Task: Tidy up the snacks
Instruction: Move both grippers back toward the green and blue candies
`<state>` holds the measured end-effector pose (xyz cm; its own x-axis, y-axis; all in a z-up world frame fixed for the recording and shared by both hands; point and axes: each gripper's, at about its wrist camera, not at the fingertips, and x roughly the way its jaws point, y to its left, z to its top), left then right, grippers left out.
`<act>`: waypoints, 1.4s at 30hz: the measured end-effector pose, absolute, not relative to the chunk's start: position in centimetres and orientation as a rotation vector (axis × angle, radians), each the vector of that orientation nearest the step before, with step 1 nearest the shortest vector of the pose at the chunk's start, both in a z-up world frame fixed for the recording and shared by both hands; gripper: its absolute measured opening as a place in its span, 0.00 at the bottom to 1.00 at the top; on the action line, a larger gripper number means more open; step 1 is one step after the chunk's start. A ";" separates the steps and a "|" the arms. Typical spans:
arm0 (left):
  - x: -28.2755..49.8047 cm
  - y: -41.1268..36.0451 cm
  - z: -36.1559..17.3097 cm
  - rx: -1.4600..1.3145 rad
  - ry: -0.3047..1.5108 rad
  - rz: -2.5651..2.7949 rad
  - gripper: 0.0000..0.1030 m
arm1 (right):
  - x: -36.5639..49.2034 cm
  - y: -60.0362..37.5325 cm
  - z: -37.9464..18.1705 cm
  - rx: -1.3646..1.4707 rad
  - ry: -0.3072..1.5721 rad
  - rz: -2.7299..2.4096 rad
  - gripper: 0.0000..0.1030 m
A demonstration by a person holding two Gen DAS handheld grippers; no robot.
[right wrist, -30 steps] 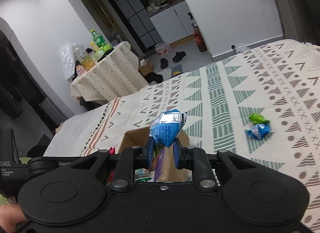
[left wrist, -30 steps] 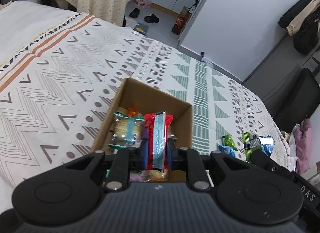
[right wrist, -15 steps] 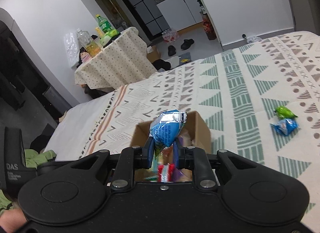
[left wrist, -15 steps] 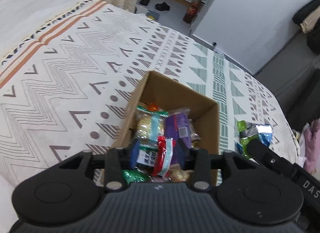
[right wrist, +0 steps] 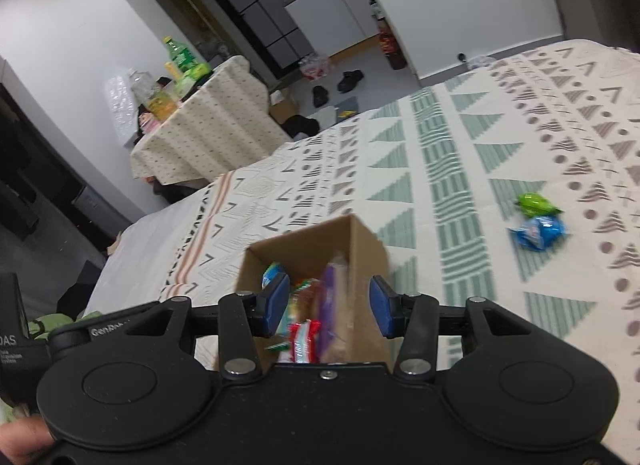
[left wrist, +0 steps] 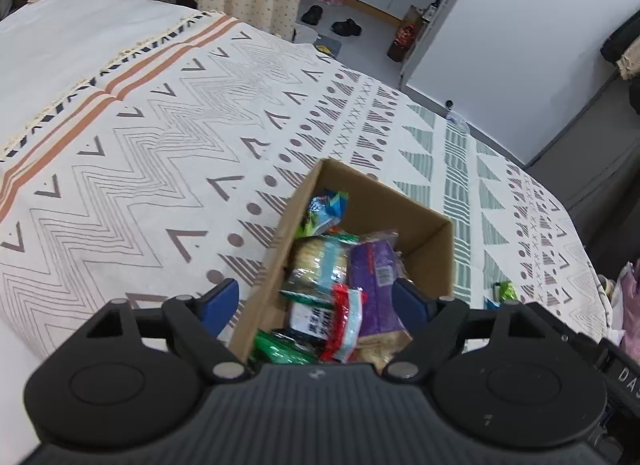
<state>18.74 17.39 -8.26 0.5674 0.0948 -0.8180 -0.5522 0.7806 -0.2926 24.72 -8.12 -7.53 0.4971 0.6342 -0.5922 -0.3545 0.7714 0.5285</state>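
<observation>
Both grippers tilt down over the cardboard box (left wrist: 420, 225) on the patterned bedspread (left wrist: 160, 145). Left gripper (left wrist: 316, 301) and right gripper (right wrist: 329, 307) have just been opening, jaws apart, nothing pinched. The red packet (left wrist: 346, 319) and blue packet (left wrist: 326, 205), clamped a second ago, now lie in the box.

Soft, even indoor light fills both wrist views, leaving the pale patterned bedspread (left wrist: 168, 169) bright and almost shadowless, while the dark room corner at left in the right view stays dim. Fisheye distortion bends the white walls and bed edges toward the frame borders. The right view is smeared by motion blur, softening the open brown cardboard box (right wrist: 360, 241) and its wrappers; the left view is sharper, with slight blur inside the box.
</observation>
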 end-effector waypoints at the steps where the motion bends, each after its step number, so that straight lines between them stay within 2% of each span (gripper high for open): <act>1: 18.8 17.0 -8.2 -0.568 0.895 0.397 0.82 | 24.6 -8.7 -7.5 0.359 0.859 0.606 0.46; 16: 20.2 9.2 -7.1 -0.488 0.896 0.318 0.88 | 24.6 -18.3 -6.9 0.376 0.807 0.507 0.69; 19: 20.6 7.9 -6.9 -0.479 0.898 0.309 0.88 | 24.7 -19.7 -6.9 0.368 0.797 0.496 0.76; 24: 21.1 5.8 -6.7 -0.463 0.881 0.291 0.91 | 24.9 -22.0 -6.9 0.356 0.784 0.479 0.96; 26: 21.4 5.1 -6.6 -0.456 0.879 0.280 0.92 | 25.1 -22.9 -6.9 0.350 0.775 0.468 1.00; 42: 24.0 1.0 -7.6 -0.431 0.905 0.210 0.92 | 26.7 -26.8 -10.0 0.362 0.799 0.414 1.00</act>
